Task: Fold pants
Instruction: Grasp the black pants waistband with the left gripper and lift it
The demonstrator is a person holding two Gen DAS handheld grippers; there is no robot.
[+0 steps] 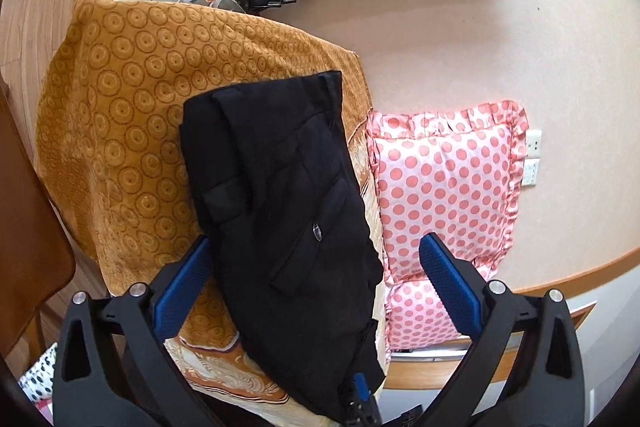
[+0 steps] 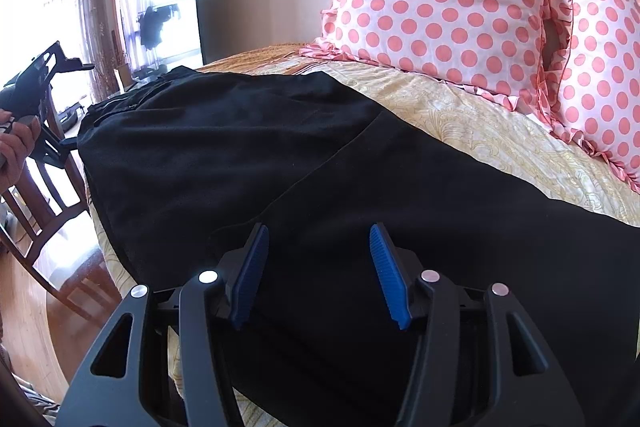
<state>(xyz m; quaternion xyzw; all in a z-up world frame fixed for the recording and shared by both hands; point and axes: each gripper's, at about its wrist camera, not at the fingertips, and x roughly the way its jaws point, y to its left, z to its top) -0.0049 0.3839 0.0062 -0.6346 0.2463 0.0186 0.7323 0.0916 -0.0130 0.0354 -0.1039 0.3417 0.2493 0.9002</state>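
Blue-padded fingers (image 1: 450,287) of the left gripper (image 1: 316,263) stand wide apart above the black pants (image 1: 280,211), holding nothing. From the left wrist, the pants lie folded on the orange patterned bedspread (image 1: 120,107), one long edge near the polka-dot pillow (image 1: 444,179). From the right wrist, the right gripper (image 2: 320,267) hovers with fingers apart over the pants, whose far edge leaves bare cream sheet (image 2: 480,131) before the pillow; a wooden chair (image 2: 48,211) stands beside the bed's left edge.

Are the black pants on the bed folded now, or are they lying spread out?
Folded at least once. On the black pants one layer lies over another with a pocket on top, a compact bundle; both tools are open and hold nothing.
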